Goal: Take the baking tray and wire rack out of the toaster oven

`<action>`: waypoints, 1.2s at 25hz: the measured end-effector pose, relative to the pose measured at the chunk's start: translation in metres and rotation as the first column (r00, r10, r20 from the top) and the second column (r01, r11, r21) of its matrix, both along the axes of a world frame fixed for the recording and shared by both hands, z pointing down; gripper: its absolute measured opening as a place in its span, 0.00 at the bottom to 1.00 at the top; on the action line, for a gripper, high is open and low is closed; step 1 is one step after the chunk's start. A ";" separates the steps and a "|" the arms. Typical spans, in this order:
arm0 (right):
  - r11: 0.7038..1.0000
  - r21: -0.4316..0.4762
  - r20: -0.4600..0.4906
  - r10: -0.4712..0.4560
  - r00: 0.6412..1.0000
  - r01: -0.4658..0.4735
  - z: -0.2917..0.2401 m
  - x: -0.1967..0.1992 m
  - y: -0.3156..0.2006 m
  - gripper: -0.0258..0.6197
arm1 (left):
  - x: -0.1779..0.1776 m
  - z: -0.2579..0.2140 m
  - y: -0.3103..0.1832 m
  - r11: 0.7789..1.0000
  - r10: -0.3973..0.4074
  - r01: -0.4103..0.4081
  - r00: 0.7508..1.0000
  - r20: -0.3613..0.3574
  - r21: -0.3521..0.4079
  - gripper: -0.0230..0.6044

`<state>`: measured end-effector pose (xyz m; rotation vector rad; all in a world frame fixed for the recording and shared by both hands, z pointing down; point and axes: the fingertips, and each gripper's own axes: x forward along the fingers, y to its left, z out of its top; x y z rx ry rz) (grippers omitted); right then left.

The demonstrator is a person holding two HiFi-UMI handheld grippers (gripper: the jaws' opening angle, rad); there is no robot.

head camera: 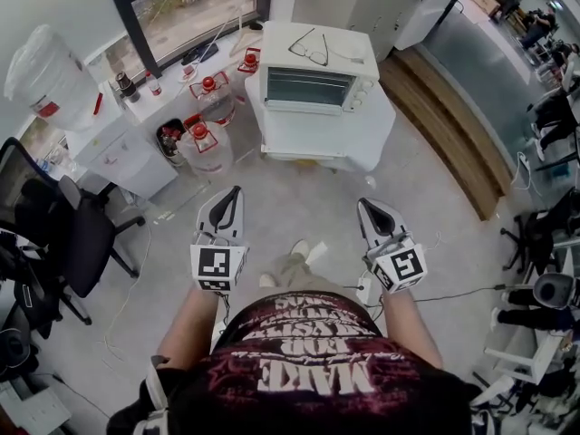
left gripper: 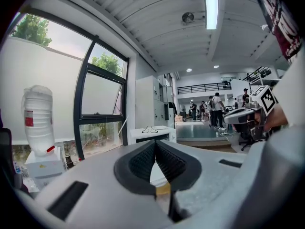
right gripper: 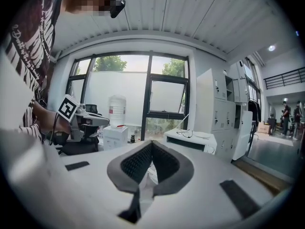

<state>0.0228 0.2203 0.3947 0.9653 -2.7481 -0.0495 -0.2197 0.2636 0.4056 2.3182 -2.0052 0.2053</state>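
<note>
**Task item.** Toaster oven [head camera: 317, 87], white, its glass door shut. It stands on a white table [head camera: 313, 141] straight ahead of the person and well apart from both grippers. The baking tray and wire rack cannot be made out behind the glass. A pair of glasses [head camera: 311, 47] lies on the oven's top.

**Tools.**
- Left gripper [head camera: 231, 194]: jaws together, ribbed pads meeting at the tips, nothing between them. It is held near level and pointed toward the oven.
- Right gripper [head camera: 366, 207]: jaws closed tip to tip and empty. It is held alongside the left, with a gap of floor between them.

**Floor.** Grey floor [head camera: 299, 198], smooth, with thin cables trailing across it at the left and right.

**Left of the table.**
- Large water bottles with red caps [head camera: 201, 143], grouped on the floor just beside the table.
- Low white cabinet [head camera: 118, 148] under the window [head camera: 195, 7], with small bottles on its top.
- Water dispenser with an upturned bottle [head camera: 41, 66], near the far left corner.
- Black office chair [head camera: 68, 234], at the left edge.

**Right of the table.** A raised wooden step [head camera: 444, 125] runs diagonally. More chairs and desks stand beyond it.

**Room.** White lockers [right gripper: 221, 113] stand behind the oven. The ceiling is ribbed and white, with a strip light [left gripper: 211, 6]. Several people [left gripper: 214, 109] stand far off in the open hall.
</note>
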 end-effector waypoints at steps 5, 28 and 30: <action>1.000 -0.023 0.031 0.006 0.999 -0.006 0.013 0.009 -0.037 0.04 | 0.011 0.003 -0.031 1.000 0.003 -0.003 1.000 -0.003 -0.023 0.05; 0.990 -0.090 0.140 -0.091 0.986 0.104 0.026 0.024 -0.176 0.04 | 0.051 -0.017 -0.176 1.000 -0.025 0.025 1.000 0.017 -0.014 0.05; 0.989 -0.086 0.150 -0.105 0.983 0.119 0.024 0.024 -0.182 0.04 | 0.053 -0.023 -0.180 0.999 -0.039 0.039 0.999 0.020 -0.007 0.05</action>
